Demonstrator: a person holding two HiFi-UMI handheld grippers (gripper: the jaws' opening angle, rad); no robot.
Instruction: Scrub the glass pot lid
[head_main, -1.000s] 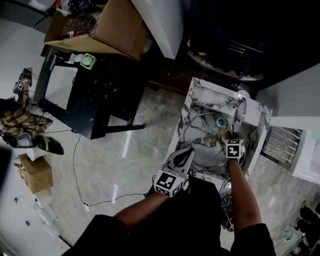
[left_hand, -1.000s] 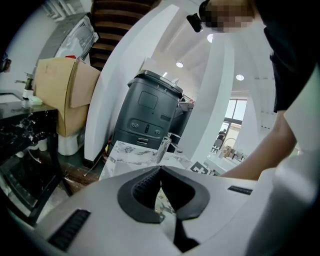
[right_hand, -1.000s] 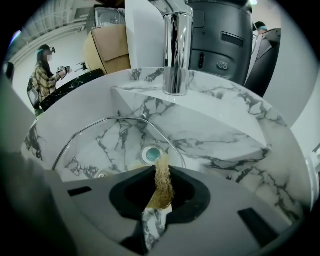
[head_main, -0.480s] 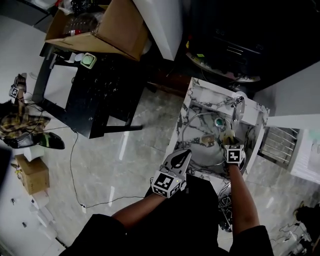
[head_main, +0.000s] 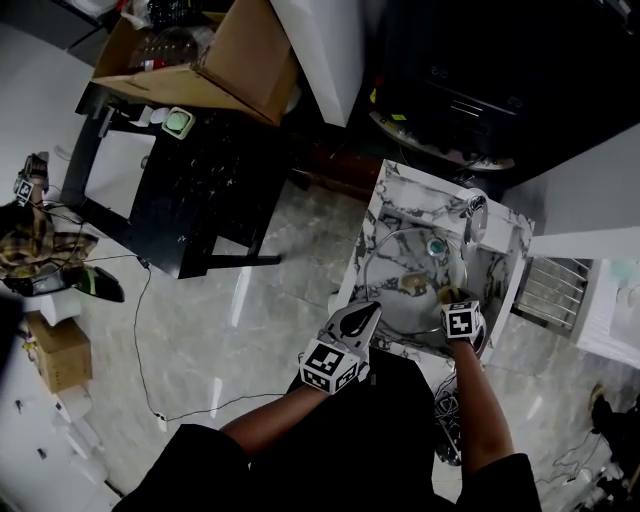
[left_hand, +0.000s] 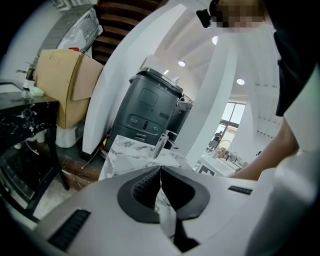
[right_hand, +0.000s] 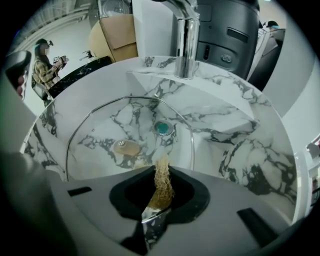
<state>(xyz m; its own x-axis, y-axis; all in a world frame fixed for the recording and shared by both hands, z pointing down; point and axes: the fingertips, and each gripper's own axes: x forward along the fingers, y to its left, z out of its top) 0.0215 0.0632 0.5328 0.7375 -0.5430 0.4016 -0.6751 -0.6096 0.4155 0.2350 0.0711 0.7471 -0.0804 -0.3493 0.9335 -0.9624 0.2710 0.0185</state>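
The right gripper (right_hand: 161, 174) clamps a fibrous scrubber (right_hand: 163, 190) over the near rim of the glass pot lid (right_hand: 115, 125), which lies in the marble sink (right_hand: 240, 150). The left gripper (left_hand: 160, 171) is closed on nothing.

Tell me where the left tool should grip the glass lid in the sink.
Probably the metal rim of the round glass pot lid, on its left side, coming from above. The thin edge suits two jaws, and that side is away from the tan fibrous scrubber held in the right tool. I cannot tell which face the tan knob is on.
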